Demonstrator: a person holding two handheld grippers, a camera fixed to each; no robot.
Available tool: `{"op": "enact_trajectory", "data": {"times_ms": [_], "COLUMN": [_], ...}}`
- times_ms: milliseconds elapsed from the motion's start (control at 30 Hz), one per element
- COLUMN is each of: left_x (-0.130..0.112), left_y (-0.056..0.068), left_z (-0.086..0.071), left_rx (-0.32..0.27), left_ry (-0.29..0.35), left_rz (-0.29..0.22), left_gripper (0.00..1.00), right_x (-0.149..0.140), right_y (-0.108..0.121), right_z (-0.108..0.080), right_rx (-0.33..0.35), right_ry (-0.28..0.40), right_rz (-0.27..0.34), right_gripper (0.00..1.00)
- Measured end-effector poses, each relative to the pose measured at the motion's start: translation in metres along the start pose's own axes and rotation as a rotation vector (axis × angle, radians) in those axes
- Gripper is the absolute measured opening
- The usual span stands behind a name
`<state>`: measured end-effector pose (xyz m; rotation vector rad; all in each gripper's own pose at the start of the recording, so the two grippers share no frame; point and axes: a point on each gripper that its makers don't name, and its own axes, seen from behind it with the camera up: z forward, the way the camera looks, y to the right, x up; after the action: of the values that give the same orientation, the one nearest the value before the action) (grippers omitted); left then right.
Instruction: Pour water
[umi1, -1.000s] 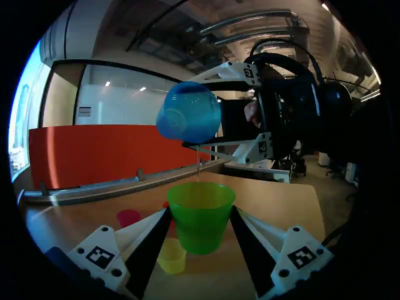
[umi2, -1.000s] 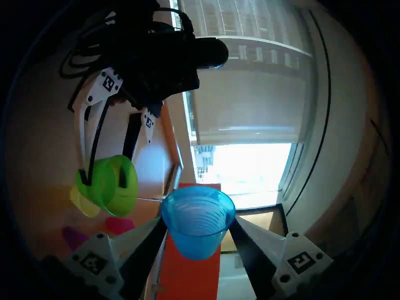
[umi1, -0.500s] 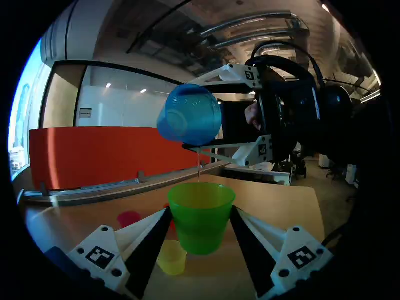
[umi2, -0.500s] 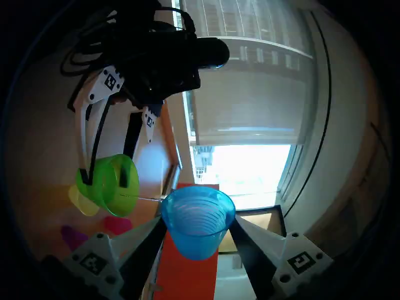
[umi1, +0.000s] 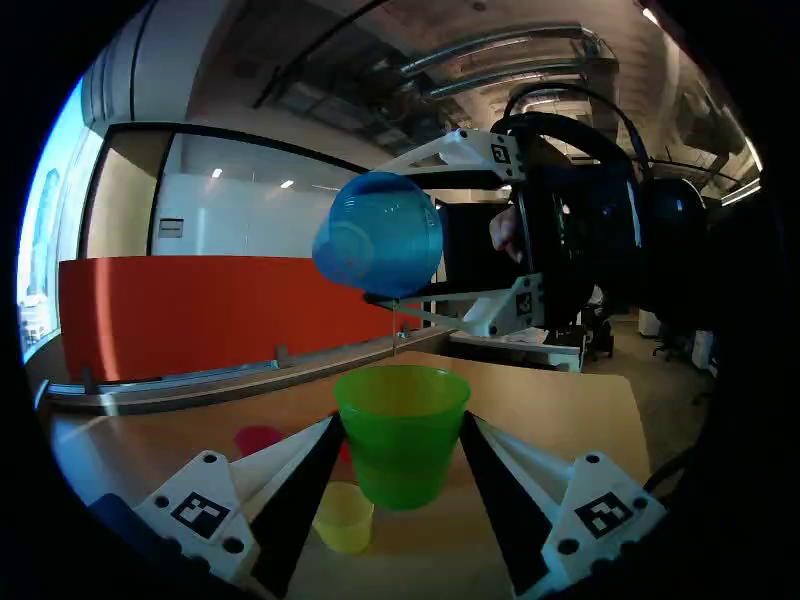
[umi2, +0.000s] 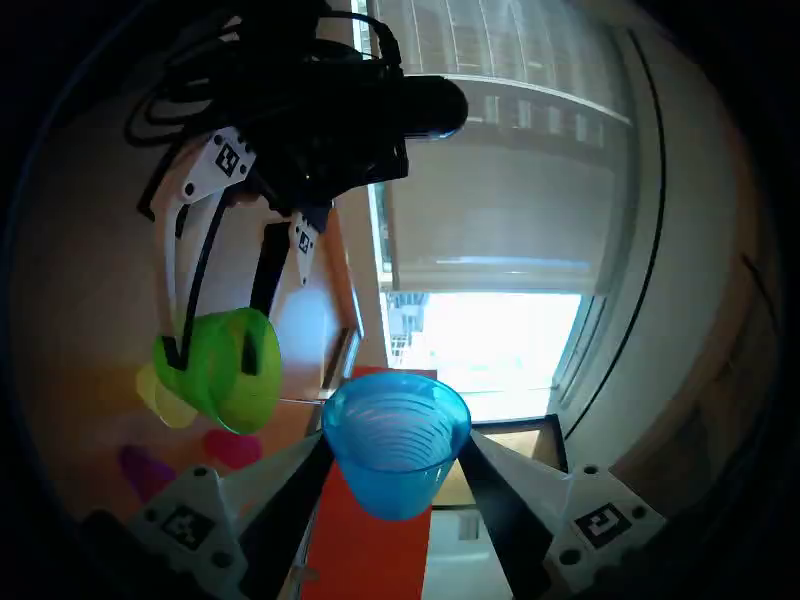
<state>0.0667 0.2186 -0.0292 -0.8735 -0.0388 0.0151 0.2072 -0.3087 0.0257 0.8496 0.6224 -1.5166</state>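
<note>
The wooden desk (umi1: 560, 400) spreads below and ahead of the left hand-held gripper (umi1: 400, 430), with an orange partition (umi1: 200, 300) beyond its far edge. Above and ahead of that gripper hangs the right hand-held gripper (umi1: 378, 230), rolled onto its side, a person's hand partly seen behind it. Its two fingers are clamped on a blue plastic cup (umi1: 378, 232). The cup lies tipped over, its long axis close to level and its base turned towards the left hand-held gripper.

The left hand-held gripper clasps a green plastic cup (umi1: 402, 440) between both fingers, upright with its mouth up, directly under the blue cup's lower rim. A thin thread of water (umi1: 397, 335) runs from that rim into the green cup. How full either cup is cannot be told.

Below the left fingers, a small yellow cup (umi1: 343, 515) and a pink cup (umi1: 257, 438) stand on the desk. Each gripper finger carries a square black-and-white marker.

In the right gripper view, the blue cup (umi2: 397, 460) shows a ribbed inside between the right hand-held gripper's (umi2: 397, 450) fingers.
</note>
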Motion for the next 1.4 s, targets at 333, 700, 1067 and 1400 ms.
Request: {"op": "enact_trajectory", "data": {"times_ms": [333, 700, 1067, 1400], "left_x": [0.001, 0.001, 0.001, 0.001], "left_y": [0.001, 0.001, 0.001, 0.0], "left_z": [-0.001, -0.001, 0.0, 0.001], "left_rx": [0.0, -0.001, -0.001, 0.0], "left_ry": [0.002, 0.002, 0.001, -0.001], "left_rz": [-0.001, -0.001, -0.001, 0.001], "left_gripper": [0.83, 0.83, 0.83, 0.83], "right_x": [0.003, 0.003, 0.006, 0.01], "right_y": [-0.001, 0.0, -0.003, 0.004], "right_z": [-0.002, -0.002, -0.005, -0.006], "right_rx": [0.0, -0.002, -0.002, -0.018], "right_ry": [0.001, 0.0, 0.001, 0.006], "right_rz": [-0.013, -0.009, 0.01, 0.05], "right_gripper": [0.88, 0.88, 0.88, 0.88]}}
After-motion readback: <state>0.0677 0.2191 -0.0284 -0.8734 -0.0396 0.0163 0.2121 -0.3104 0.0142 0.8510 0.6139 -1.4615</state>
